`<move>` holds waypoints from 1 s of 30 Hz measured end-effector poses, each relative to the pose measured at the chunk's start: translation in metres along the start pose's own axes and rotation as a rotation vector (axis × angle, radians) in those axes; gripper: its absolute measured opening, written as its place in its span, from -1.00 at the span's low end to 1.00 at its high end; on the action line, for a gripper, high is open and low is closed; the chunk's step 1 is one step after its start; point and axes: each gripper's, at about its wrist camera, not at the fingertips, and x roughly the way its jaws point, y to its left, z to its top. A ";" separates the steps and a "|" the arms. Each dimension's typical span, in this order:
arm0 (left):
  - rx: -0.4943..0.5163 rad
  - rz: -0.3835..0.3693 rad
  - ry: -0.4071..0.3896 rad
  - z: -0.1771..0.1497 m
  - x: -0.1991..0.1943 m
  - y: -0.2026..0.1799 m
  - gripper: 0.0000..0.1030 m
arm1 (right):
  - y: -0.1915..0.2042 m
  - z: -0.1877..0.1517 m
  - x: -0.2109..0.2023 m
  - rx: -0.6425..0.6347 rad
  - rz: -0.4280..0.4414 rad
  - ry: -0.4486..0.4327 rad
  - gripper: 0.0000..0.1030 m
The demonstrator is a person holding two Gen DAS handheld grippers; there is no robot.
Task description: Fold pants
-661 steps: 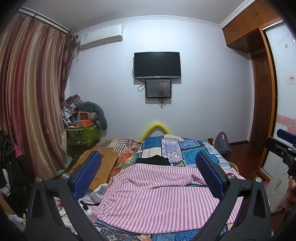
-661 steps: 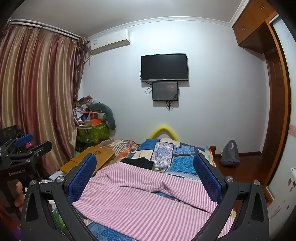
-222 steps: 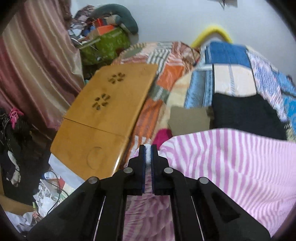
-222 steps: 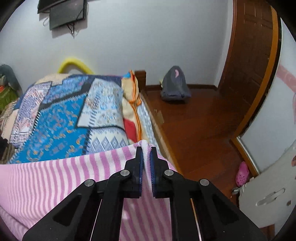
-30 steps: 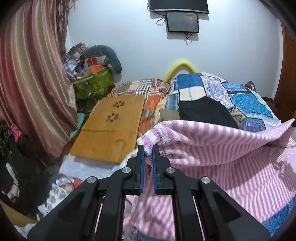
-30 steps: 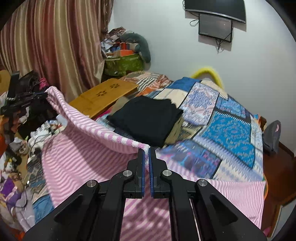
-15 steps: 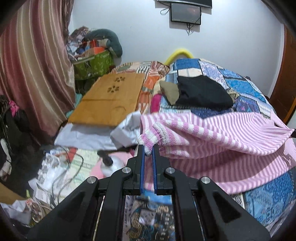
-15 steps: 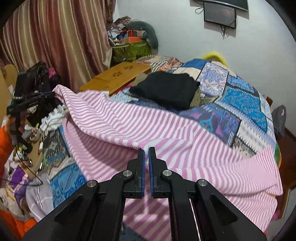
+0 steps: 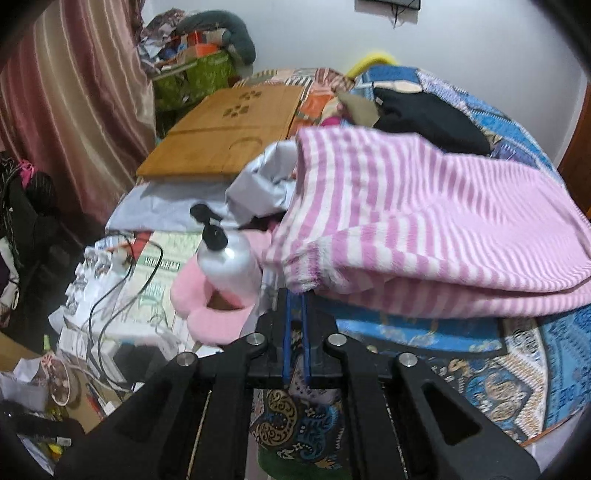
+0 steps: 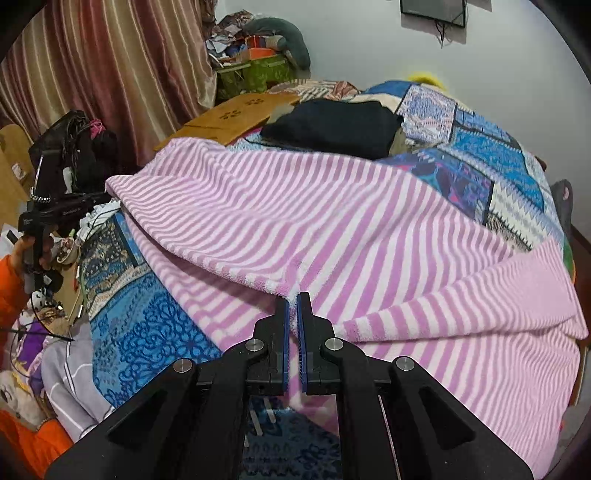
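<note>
My left gripper (image 9: 295,295) has its blue fingers (image 9: 285,325) drawn together on the cuffed edge of the pink-and-white striped pants (image 9: 424,221); its jaws have just been closing, with that edge between them. My right gripper (image 10: 291,299) is likewise clamped tight on a corner of the same garment (image 10: 332,229), the pads nearly meeting. The pants lie doubled over on the bed (image 10: 147,332), one layer folded across another, spread over a blue patchwork quilt (image 10: 480,147) that covers the mattress. Farther up the bed sits a folded black garment (image 10: 332,125). Beside it a wooden lap tray (image 9: 229,136) with cut-out paw marks rests flat near the bed's far edge, above a sheet of grey cloth (image 9: 162,210). Just beside the pants, toward the bed's edge, a white pump bottle (image 9: 225,258) leans in a pink fluffy slipper (image 9: 210,314), with cables (image 9: 122,288) and papers scattered nearby. Striped maroon curtains (image 10: 110,66) hang along one side of the room, a green box (image 10: 255,74) heaped with clutter stands in the corner, and a small dark screen (image 10: 432,11) is mounted on the pale wall. In the right wrist view, my left hand (image 10: 26,251) shows at the picture's left edge, holding the other gripper's handle above an orange sleeve (image 10: 11,295).
</note>
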 end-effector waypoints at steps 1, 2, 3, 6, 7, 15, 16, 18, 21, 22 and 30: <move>-0.004 0.016 0.012 -0.002 0.004 0.001 -0.99 | 0.000 -0.002 0.002 0.007 0.001 0.001 -0.92; -0.011 0.020 0.019 -0.003 0.006 0.004 -1.00 | 0.000 -0.002 0.003 0.012 0.003 -0.001 -0.92; -0.025 0.020 0.027 -0.005 0.009 0.007 -0.99 | 0.000 -0.003 0.002 0.019 0.005 -0.003 -0.92; -0.064 0.020 0.029 -0.007 0.008 0.017 -0.99 | -0.001 -0.005 0.001 0.031 0.006 -0.006 -0.90; -0.072 0.024 0.024 -0.006 0.006 0.021 -0.99 | 0.000 -0.005 0.002 0.031 0.005 -0.006 -0.89; -0.073 0.020 -0.041 0.024 -0.031 0.020 -0.99 | -0.004 -0.003 -0.011 0.064 0.011 -0.001 -0.72; -0.061 0.010 -0.054 0.031 -0.037 0.014 -0.99 | -0.007 -0.003 -0.014 0.071 0.010 -0.004 -0.70; -0.041 -0.005 -0.069 0.043 -0.046 0.002 -0.97 | -0.015 -0.004 -0.024 0.087 -0.011 -0.016 -0.56; -0.007 -0.044 -0.083 0.065 -0.057 -0.025 -0.95 | -0.032 -0.005 -0.043 0.098 -0.063 -0.049 -0.43; 0.005 -0.055 -0.087 0.071 -0.060 -0.035 -0.95 | -0.039 -0.005 -0.048 0.105 -0.079 -0.056 -0.43; 0.138 -0.097 -0.158 0.124 -0.070 -0.141 0.09 | -0.119 -0.007 -0.100 0.194 -0.222 -0.146 -0.14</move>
